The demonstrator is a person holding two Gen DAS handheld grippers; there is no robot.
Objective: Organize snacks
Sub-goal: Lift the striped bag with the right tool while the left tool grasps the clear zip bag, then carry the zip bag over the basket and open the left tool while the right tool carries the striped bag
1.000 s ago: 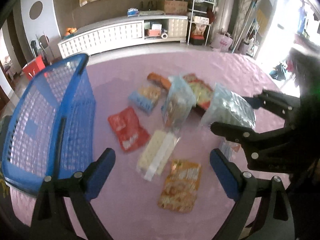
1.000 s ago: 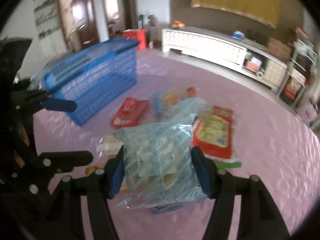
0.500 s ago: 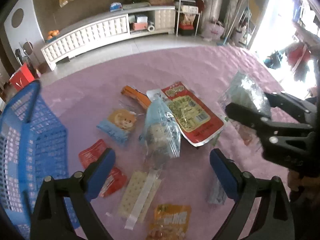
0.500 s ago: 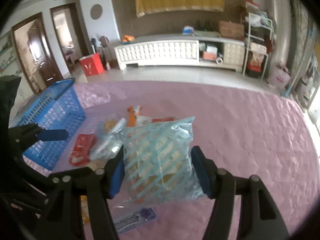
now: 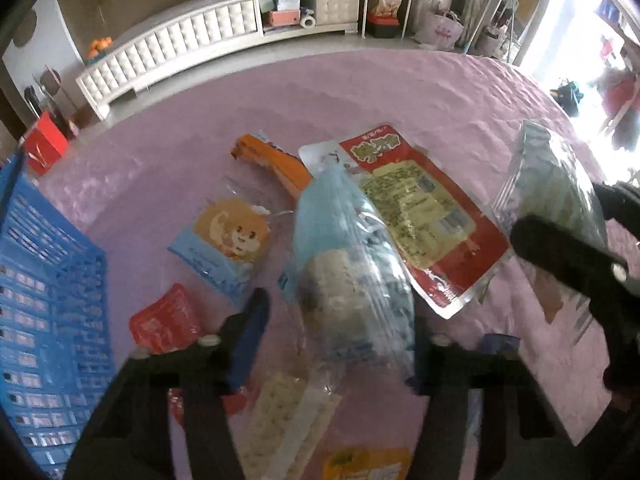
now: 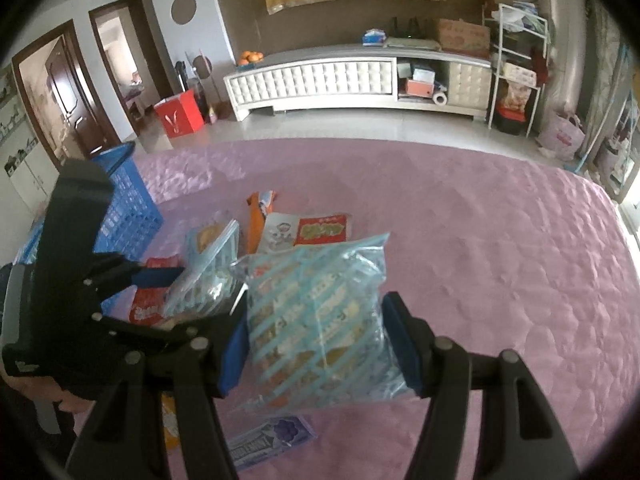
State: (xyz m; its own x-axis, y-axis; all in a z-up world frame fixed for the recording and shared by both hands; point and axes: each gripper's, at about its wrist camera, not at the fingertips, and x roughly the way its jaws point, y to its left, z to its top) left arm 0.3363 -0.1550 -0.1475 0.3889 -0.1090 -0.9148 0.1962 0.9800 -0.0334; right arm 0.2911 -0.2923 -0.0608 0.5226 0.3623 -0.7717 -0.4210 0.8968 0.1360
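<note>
The left tongs (image 5: 338, 336) pointed steeply down, their blue-padded jaws closing with a clear blue bag (image 5: 348, 276) between them; whether the pads already pressed it could not be told. The right tongs (image 6: 316, 340) also tilted downward, jaws part open and pressed against both sides of a striped blue bag (image 6: 320, 320), held clear of the surface. A hand (image 6: 60, 396) gripped the left tongs' handle at the frame edge.
</note>
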